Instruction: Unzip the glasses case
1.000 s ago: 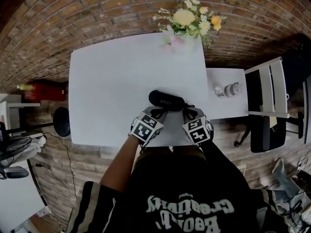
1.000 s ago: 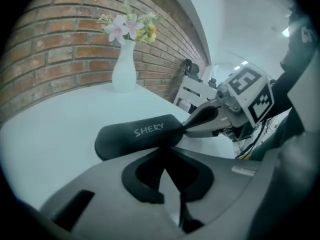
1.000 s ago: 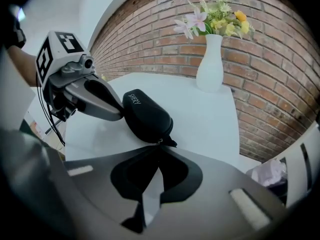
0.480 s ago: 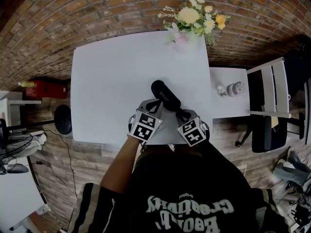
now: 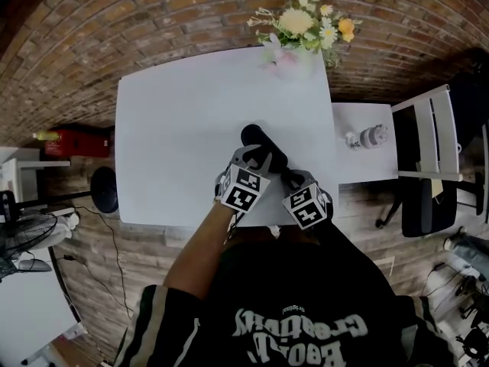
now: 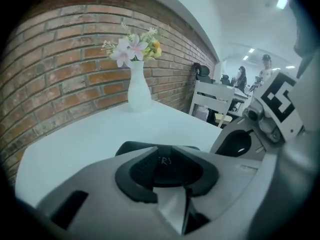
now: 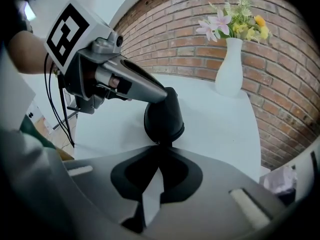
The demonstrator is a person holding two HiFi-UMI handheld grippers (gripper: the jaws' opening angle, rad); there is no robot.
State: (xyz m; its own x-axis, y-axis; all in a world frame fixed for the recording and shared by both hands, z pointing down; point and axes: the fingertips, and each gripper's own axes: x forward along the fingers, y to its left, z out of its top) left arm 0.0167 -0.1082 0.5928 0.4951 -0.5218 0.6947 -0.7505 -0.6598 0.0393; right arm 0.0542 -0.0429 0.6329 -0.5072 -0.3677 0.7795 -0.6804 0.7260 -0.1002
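Observation:
A black glasses case [image 5: 262, 144] lies slantwise on the white table [image 5: 176, 121], close to the near edge. My left gripper [image 5: 257, 159] reaches over its near half. In the left gripper view its jaws have just been opening, and the case [image 6: 131, 147] shows between them with no pad pressing on it. My right gripper [image 5: 285, 177] is at the case's near end. In the right gripper view the case [image 7: 163, 115] stands end-on, and the right gripper [image 7: 162, 145] is shut on the small zipper pull there. One left finger [image 7: 145, 86] rests along the case's top.
A white vase of flowers [image 5: 294, 37] stands at the table's far edge. A small side table [image 5: 359, 163] with a jar and a white chair [image 5: 428, 136] are to the right. A red object [image 5: 69, 142] sits on the floor at left. People stand far back in the left gripper view.
The case has swung from lying crosswise to slanting away to the left. My left gripper has moved right onto it and its jaws have opened. My right gripper drew slightly nearer, then stayed.

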